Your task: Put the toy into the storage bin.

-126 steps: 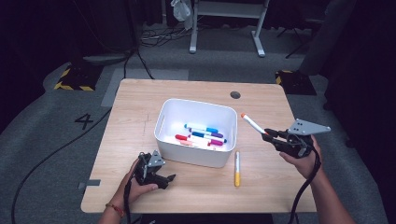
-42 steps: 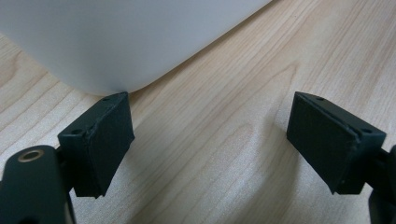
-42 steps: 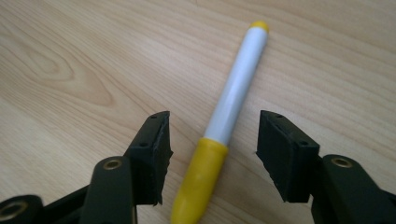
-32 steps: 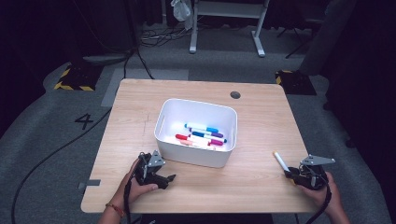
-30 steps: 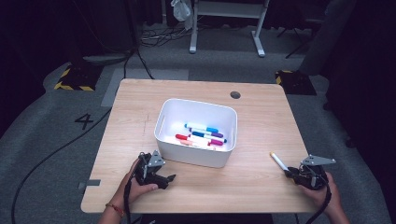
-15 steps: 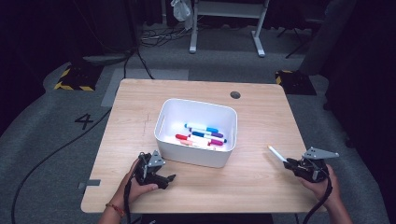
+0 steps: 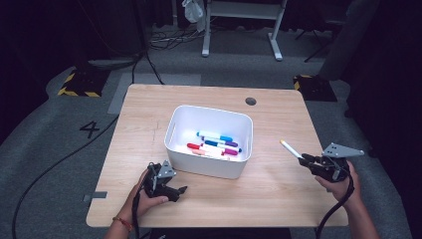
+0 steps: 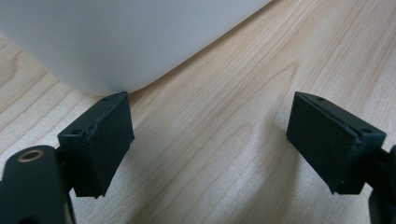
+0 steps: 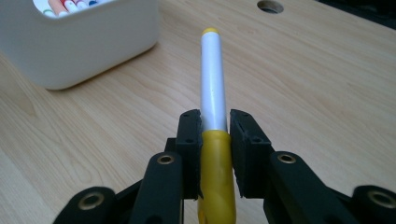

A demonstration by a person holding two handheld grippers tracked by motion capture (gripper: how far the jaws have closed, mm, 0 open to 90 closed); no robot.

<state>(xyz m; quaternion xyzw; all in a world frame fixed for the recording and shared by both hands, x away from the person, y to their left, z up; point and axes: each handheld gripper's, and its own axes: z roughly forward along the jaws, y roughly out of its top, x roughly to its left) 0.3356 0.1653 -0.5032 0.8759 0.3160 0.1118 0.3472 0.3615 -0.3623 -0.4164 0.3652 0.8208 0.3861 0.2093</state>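
Yellow-capped and white-barrelled, the marker (image 9: 214, 93) sits at the right of the high view above the wooden table (image 7: 149, 114), its long axis slanting toward the upper left and the white bin (image 7: 179, 159) — in the right gripper view it runs straight up the frame's middle. The right gripper (image 7: 307, 158) clamps its yellow end tightly, while the left gripper (image 8: 210, 144) rests at lower left with jaws spread wide on nothing, one pad beside the bin's wall. Grey floor, cables and black-yellow tape surround the table — the room is dark.
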